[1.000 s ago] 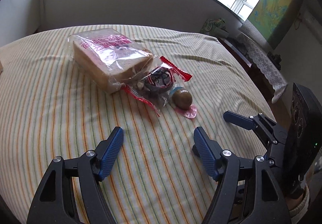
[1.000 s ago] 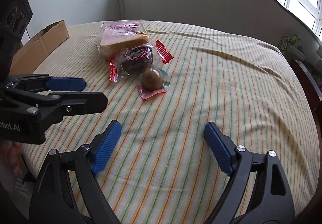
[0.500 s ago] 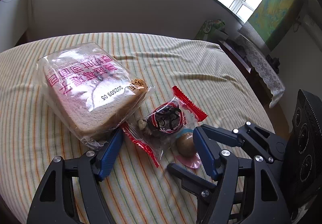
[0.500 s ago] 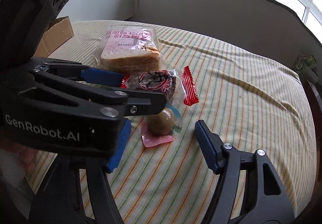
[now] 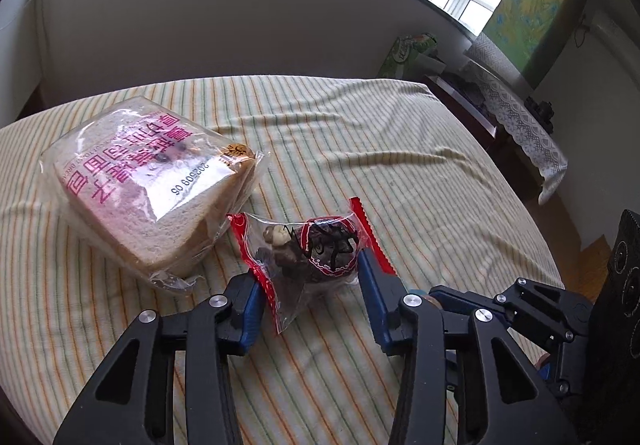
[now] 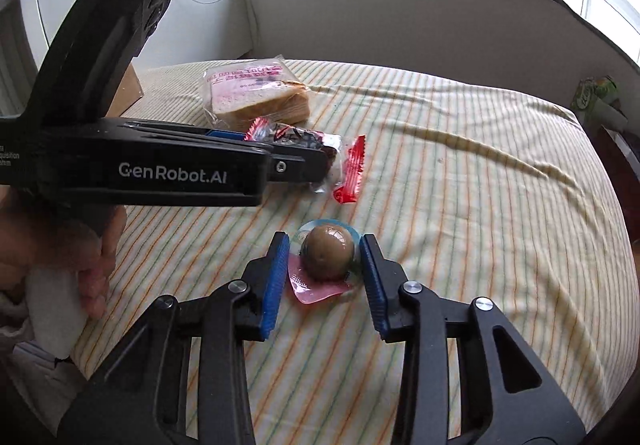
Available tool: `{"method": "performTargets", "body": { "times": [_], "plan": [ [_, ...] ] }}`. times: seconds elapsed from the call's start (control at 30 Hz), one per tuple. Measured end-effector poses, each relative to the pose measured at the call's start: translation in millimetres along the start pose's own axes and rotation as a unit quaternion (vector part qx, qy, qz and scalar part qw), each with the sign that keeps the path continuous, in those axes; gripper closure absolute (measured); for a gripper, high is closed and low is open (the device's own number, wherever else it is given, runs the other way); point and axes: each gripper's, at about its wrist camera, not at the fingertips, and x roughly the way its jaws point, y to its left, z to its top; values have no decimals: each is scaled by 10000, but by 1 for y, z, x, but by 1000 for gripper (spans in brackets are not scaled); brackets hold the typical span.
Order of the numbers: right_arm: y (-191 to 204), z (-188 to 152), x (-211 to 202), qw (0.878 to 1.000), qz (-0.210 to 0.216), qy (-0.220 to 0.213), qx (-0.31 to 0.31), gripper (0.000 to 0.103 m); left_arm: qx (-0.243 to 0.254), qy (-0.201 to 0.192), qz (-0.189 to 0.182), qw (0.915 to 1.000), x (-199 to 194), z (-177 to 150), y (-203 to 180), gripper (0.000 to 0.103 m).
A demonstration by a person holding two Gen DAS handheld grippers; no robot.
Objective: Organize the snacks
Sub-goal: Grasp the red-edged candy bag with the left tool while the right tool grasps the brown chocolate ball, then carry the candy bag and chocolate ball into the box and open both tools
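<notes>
On the striped tablecloth (image 5: 400, 165) lies a clear snack pack with red sealed ends (image 5: 316, 253) holding a dark cake. My left gripper (image 5: 308, 269) is closing on it, and both blue pads touch the wrapper's sides. A bagged loaf of sliced bread (image 5: 152, 181) rests just left of the pack. In the right wrist view a brown egg in a pink and clear wrapper (image 6: 328, 253) sits between the pads of my right gripper (image 6: 325, 241). Those jaws are closing, with a thin gap still showing at the left pad. The left gripper (image 6: 304, 161) reaches across to the pack (image 6: 348, 165) beyond the egg.
A cardboard box (image 6: 128, 93) stands at the table's far left corner. A hand (image 6: 80, 257) holds the left gripper's handle. Beyond the right edge are a lace-covered side table (image 5: 520, 117) and a green packet (image 5: 408, 49). A padded wall runs behind the table.
Both grippers have come forward to the snacks. The left jaws narrowed around the red-ended pack. The right jaws narrowed around the egg.
</notes>
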Motion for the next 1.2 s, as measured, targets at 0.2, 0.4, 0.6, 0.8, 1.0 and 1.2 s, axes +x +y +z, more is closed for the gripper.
{"method": "performTargets", "body": {
  "times": [0.2,0.4,0.6,0.8,1.0,1.2],
  "plan": [
    [-11,-17,-19,9991,-81,-240,348,66,136,-171,-70,9997,-5,-2,-6,63],
    [-23,-26,-35,9973,-95,-449,577,66,132,-410,-69,9990,-29,-7,-11,63],
    [-23,-30,-48,9955,-97,-645,682,66,472,-883,299,9945,-70,-42,-19,63],
    [-4,-32,-55,9941,53,-822,707,66,240,-1122,583,9917,-103,-71,-3,63],
    [24,-16,-74,9930,77,-1095,426,66,269,-1581,732,9843,-145,-65,-2,63],
    [50,4,-115,9883,-142,-1505,180,66,609,-2040,938,9726,-184,-60,-13,63]
  ]
}}
